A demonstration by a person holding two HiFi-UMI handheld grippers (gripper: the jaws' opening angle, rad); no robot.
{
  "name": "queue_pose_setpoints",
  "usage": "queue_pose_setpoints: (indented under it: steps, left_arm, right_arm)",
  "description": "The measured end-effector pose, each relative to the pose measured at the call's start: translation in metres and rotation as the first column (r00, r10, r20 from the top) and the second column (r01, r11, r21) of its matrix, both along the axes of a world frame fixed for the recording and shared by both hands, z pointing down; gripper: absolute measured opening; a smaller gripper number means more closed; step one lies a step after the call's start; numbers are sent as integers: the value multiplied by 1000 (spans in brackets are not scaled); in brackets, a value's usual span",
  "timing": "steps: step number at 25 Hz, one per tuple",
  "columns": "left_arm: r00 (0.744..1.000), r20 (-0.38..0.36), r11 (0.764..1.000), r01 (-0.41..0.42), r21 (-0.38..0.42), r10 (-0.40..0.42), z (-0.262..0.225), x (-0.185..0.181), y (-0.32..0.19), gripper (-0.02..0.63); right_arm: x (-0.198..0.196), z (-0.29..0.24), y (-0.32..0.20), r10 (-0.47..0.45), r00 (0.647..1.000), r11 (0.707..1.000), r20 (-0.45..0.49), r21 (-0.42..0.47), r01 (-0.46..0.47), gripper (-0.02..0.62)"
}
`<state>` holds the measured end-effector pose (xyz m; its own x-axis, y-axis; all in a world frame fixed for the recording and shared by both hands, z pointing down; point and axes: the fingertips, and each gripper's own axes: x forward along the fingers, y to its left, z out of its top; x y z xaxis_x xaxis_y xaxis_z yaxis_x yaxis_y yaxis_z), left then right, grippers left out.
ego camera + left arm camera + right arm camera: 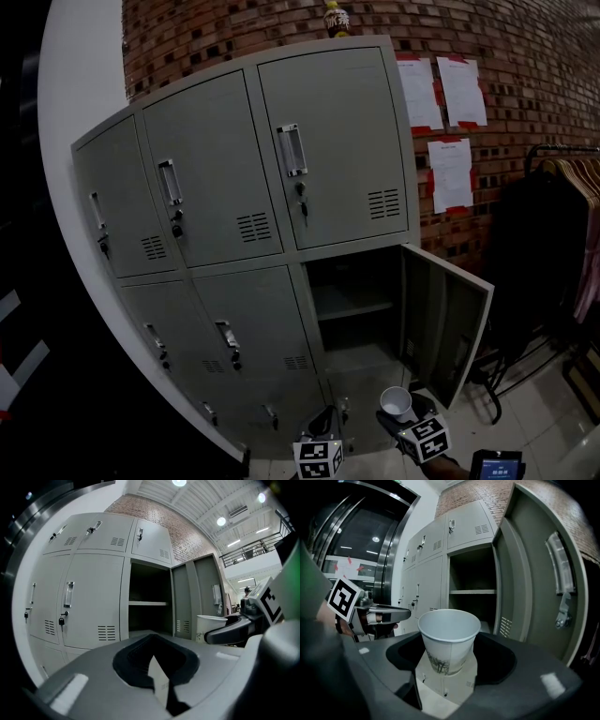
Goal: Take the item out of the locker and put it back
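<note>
Gripping a white cup [449,634] by its lower wall, the right gripper [448,667] has its jaws spread wide, their pads pressed on the cup's sides; the cup stands upright. In the head view this pair sits at 5 o'clock, near the bottom edge. At 6 o'clock, just beside it, the left gripper [152,660] has its jaws drawn together at the tips with nothing between them. So the cup is outside the locker [234,187], in front of the open compartment [352,328] at 5 o'clock from the centre. That compartment has one shelf [354,305], and its door [448,319] is swung out toward 3 o'clock. The other doors are closed. Farther off, papers [441,94] hang on the brick wall [525,47] at 2 o'clock, and clothes [553,244] hang at 3 o'clock.
</note>
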<state>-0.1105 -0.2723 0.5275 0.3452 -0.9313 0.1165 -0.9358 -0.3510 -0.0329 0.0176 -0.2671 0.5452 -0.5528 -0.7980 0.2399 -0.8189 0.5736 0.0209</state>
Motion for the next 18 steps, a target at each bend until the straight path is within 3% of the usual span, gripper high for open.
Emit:
queue_pose_setpoints:
  steps: [18]
  left_arm:
    - [994,9,994,105,-18,-105,8,6,-51,2]
  right_arm:
    - [0,15,-88,-98,995,995,5,-25,98,310]
